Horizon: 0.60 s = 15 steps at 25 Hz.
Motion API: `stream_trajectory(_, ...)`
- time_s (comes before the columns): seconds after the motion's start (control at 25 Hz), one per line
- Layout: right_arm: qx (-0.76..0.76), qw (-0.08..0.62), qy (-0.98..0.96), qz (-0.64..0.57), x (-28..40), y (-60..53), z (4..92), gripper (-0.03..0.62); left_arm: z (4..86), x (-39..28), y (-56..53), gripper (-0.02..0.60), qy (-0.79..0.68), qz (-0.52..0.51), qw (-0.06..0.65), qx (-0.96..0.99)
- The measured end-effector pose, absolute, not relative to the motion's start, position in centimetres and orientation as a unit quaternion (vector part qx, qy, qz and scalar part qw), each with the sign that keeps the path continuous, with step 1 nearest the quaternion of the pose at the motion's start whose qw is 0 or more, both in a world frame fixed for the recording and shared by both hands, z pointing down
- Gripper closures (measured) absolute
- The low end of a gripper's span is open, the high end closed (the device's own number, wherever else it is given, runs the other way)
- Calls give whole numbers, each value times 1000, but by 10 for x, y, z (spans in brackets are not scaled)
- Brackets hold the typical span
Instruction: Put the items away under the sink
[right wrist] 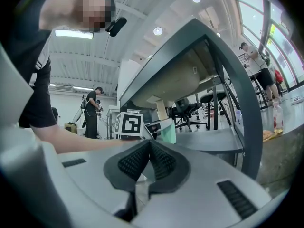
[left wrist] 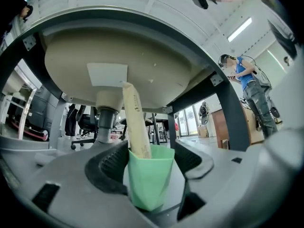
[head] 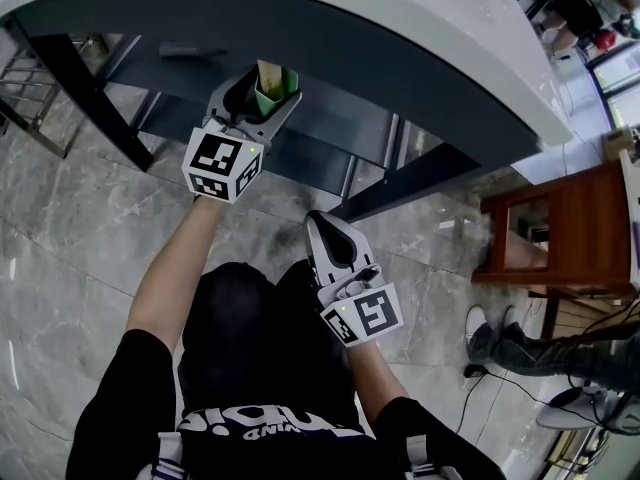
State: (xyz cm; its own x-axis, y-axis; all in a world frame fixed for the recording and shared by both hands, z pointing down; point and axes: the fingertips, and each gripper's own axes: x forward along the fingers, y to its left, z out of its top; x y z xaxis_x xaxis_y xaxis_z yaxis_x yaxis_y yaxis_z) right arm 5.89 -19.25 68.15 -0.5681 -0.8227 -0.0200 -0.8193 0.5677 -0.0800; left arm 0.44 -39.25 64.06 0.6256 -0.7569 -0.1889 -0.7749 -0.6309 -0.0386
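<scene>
The person crouches at the sink [head: 420,28], a gripper in each hand. The left gripper [head: 262,93] reaches in under the basin, and its jaws pinch a pale green cup [head: 277,90] from both sides, the dark ribbed pads pressed against its walls. The left gripper view shows the cup [left wrist: 148,179] sitting upright between the jaws, its base down toward their throat. A cream-coloured stick [left wrist: 135,122] stands in it, leaning a little to the left and rising well above the jaw tips. Straight over the jaws hangs the rounded underside of the basin [left wrist: 156,65], and the drain pipe [left wrist: 105,122] comes down just beyond the left jaw. The grey shelf [head: 330,128] under the sink lies ahead of the jaws and below them. I cannot tell from here whether the cup touches it. The right gripper [head: 328,226] hangs back, nearer the person's body and well apart from the cup, pointing toward the dark frame leg. Its jaws [right wrist: 149,148] are pressed together at the tips with nothing between them. Past those tips, off to the left, the right gripper view catches the left gripper's marker cube [right wrist: 129,124] with a sliver of the green cup [right wrist: 168,131] just beside it. The shelf [right wrist: 213,139] stretches away to the right of the jaws. Grey marble floor [head: 70,238] lies under all of it, and a wooden cabinet [head: 570,228] stands off to the right side.
</scene>
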Motion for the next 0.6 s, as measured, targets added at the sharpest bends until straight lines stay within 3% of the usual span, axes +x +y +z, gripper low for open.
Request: stream_trajectory(0.6,-468,35,883,-31,64,-190,680,576,646,2,-407,259,449,77,38,-890)
